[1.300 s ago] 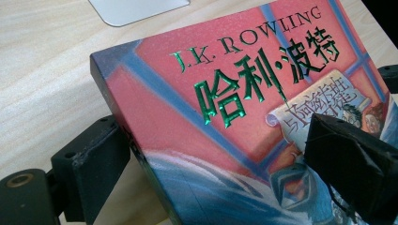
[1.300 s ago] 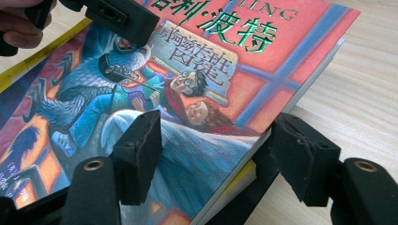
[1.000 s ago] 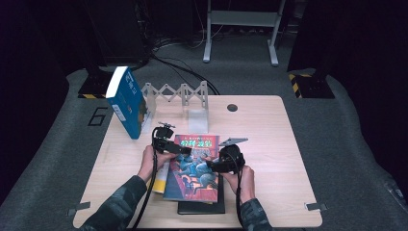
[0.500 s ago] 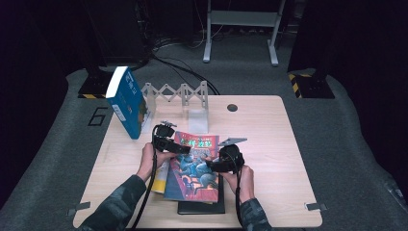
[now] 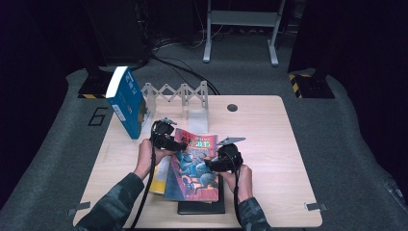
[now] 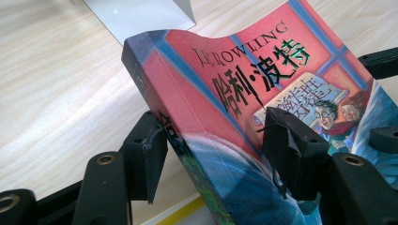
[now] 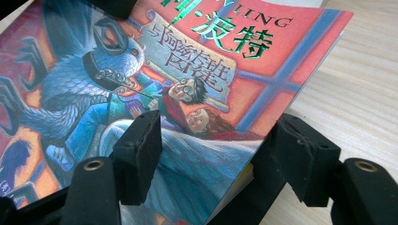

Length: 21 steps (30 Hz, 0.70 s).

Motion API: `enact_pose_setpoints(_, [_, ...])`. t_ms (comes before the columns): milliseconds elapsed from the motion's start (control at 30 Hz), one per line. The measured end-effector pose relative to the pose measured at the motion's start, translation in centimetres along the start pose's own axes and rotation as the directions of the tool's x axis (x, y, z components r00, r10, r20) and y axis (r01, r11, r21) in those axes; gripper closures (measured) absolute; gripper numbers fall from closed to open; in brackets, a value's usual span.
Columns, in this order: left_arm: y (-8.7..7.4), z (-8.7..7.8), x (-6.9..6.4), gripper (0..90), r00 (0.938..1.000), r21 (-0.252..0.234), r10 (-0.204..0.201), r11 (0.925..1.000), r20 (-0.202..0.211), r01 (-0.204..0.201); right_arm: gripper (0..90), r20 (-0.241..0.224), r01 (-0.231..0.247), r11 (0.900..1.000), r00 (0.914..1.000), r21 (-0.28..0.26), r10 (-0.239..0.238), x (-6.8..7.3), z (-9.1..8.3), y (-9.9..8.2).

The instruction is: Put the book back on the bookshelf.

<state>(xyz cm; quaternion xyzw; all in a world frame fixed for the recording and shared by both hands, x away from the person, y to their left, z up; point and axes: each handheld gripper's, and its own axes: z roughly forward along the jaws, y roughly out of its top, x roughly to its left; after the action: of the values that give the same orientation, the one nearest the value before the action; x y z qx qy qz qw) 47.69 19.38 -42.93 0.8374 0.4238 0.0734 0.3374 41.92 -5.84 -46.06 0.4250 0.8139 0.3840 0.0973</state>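
Red book (image 5: 195,166): it lies atop a small stack near the front of the table (image 5: 269,144), its spine side lifted by your left gripper (image 5: 169,139) and its open-page edge held by your right gripper (image 5: 217,162). In the left gripper view, the jaws straddle the spine (image 6: 187,154); they have just been closing, one pad (image 6: 288,150) lies on the cover and the other (image 6: 150,159) sits against the spine's underside, so treat the hold as only just made. In the right gripper view, one pad (image 7: 141,150) rests on the cover and the other (image 7: 305,154) sits under the page edge, clamping the book. Keep both grips even so the cover does not bow. Raise both ends together, clear the yellow book (image 5: 161,173) and the dark book (image 5: 199,207) below, then turn it upright toward the white rack (image 5: 185,96), beside the blue book (image 5: 126,103).
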Motion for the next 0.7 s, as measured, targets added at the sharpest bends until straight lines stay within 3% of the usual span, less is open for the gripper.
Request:
enact_pose_setpoints(233, [0.9,-0.9,-1.3,44.2,0.9935,0.029,0.079,0.9966,-0.082,-0.077,34.3,0.007,-0.002,1.0,1.0,0.004,0.002,0.4,0.3,0.3])
enact_pose_setpoints(367, [1.0,-1.1,-1.6,45.5,0.9919,0.025,0.089,0.9959,-0.09,-0.087,34.3,0.013,-0.002,1.0,0.9999,0.006,0.002,0.5,0.4,0.4])
enact_pose_setpoints(467, [0.9,-1.1,-1.0,45.8,0.9969,0.006,0.057,0.9984,-0.054,-0.057,34.3,0.012,-0.005,1.0,0.9999,0.004,0.005,0.5,0.4,0.4])
enact_pose_setpoints(533, [0.8,-1.0,-0.5,46.2,0.9995,0.001,0.033,0.9995,-0.005,-0.033,34.3,0.011,-0.005,1.0,0.9999,0.004,0.005,0.5,0.4,0.4])
enact_pose_setpoints(600, [0.5,-0.6,-0.2,46.9,0.9979,0.023,0.018,0.9995,0.063,-0.019,34.3,0.009,-0.006,1.0,0.9999,0.0,0.006,0.5,0.4,0.3])
enact_pose_setpoints(700, [0.3,0.0,-0.2,47.7,0.9963,0.014,0.011,0.9998,0.086,-0.012,34.4,0.008,-0.005,1.0,1.0,-0.005,0.005,0.4,0.4,0.3])
